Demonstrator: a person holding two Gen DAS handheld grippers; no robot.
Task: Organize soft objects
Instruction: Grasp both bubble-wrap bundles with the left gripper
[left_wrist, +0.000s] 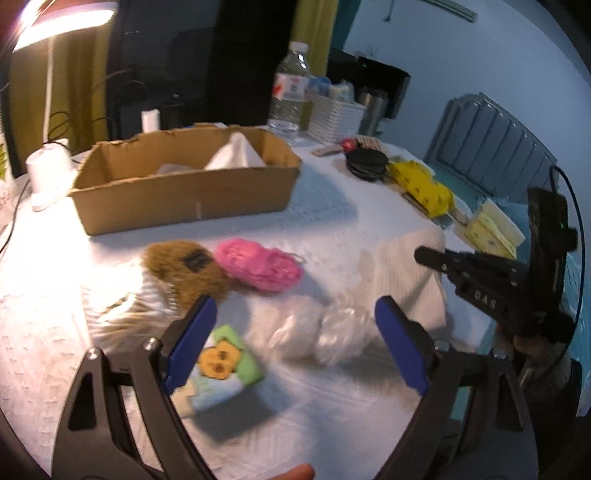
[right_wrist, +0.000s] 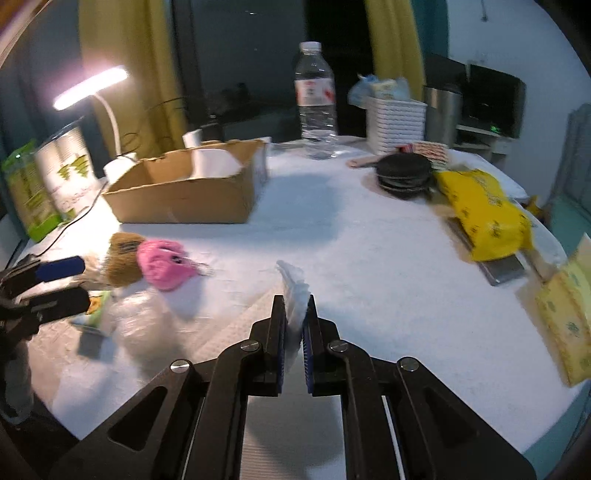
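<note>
White textured cloth covers the desk (right_wrist: 369, 266), where soft things lie in a loose cluster at its left side. From left to right sit a fuzzy brown knitted piece (left_wrist: 184, 271) resting on a white ribbed fabric (left_wrist: 122, 306), a fluffy pink knitted item (left_wrist: 258, 264) touching it, a folded green cloth with an orange print (left_wrist: 221, 363), two crinkled clear plastic bundles (left_wrist: 317, 332) and a folded cream towel (left_wrist: 406, 273). An open brown cardboard box (left_wrist: 184, 192) stands behind them with white fabric inside. The left claw (left_wrist: 295, 343) hangs spread wide above the green cloth and the bundles. The right claw (right_wrist: 295, 325) is pinched on a thin white crumpled sheet (right_wrist: 293, 291), which stands upright between its blue pads.
</note>
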